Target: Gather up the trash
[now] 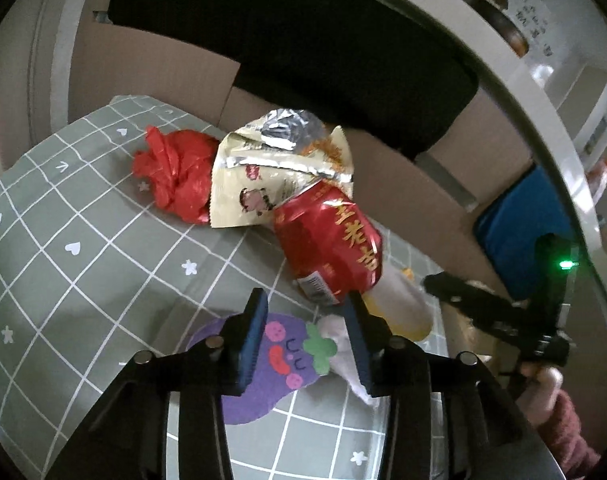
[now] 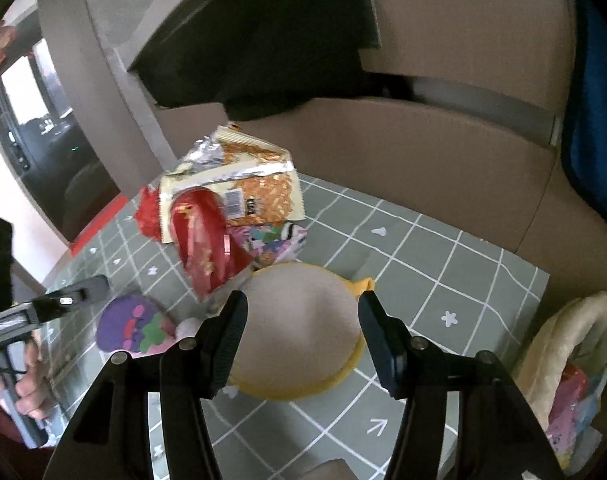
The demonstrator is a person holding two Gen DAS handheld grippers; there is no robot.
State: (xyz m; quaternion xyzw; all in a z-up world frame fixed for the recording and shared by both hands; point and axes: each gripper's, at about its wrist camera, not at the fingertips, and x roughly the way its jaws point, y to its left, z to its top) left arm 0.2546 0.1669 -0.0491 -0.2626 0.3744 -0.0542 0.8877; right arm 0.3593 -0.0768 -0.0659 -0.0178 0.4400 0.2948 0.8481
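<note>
Red can (image 1: 329,246) lies just ahead of left gripper (image 1: 305,334); both grippers' jaws wide apart, empty, w/ right gripper (image 2: 301,328).

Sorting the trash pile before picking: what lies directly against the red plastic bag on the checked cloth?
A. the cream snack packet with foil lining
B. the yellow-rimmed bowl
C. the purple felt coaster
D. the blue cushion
A: the cream snack packet overlaps the red plastic bag, while the other things sit apart from it.

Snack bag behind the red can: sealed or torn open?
Torn open. The snack bag shows its silver foil lining at a ragged, folded-back top, behind the red can.
</note>
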